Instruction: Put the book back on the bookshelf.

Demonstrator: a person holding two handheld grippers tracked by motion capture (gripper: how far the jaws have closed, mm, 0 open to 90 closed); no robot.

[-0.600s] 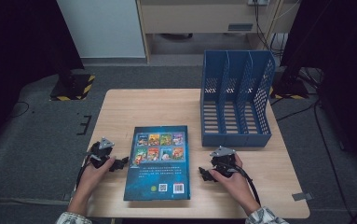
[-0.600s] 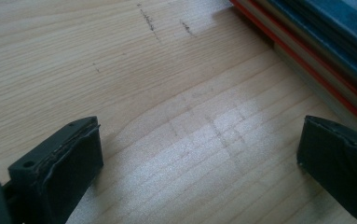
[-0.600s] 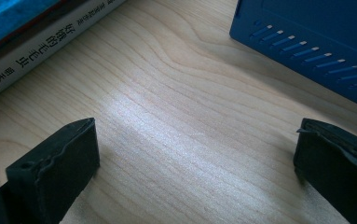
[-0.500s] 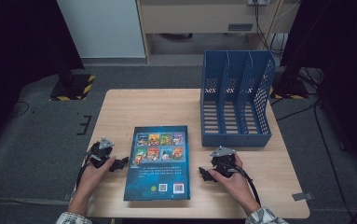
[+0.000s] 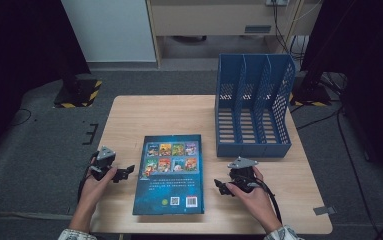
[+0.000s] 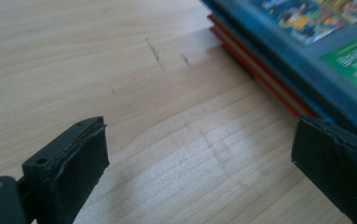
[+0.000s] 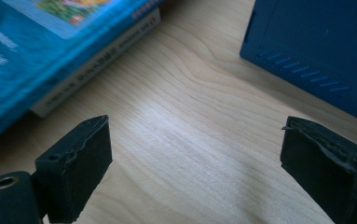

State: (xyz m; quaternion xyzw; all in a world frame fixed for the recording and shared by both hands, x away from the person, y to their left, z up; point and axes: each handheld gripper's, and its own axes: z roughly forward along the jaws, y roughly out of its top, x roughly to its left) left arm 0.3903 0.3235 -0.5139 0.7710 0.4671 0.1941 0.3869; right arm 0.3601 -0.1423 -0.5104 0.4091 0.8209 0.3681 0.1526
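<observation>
Flanking the flat book stack (image 5: 170, 172), left gripper (image 5: 127, 173) and right gripper (image 5: 220, 188) stood wide, empty; next move judged: closing on its edges.

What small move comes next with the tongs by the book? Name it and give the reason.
Probably ease the left tongs toward the book until its near edge sits between the jaws. Both tongs are open and empty, the right tongs over bare table between the book and the blue file rack. The book lies flat with its edge just beside the left jaws, so closing the gap seems to come first.
</observation>
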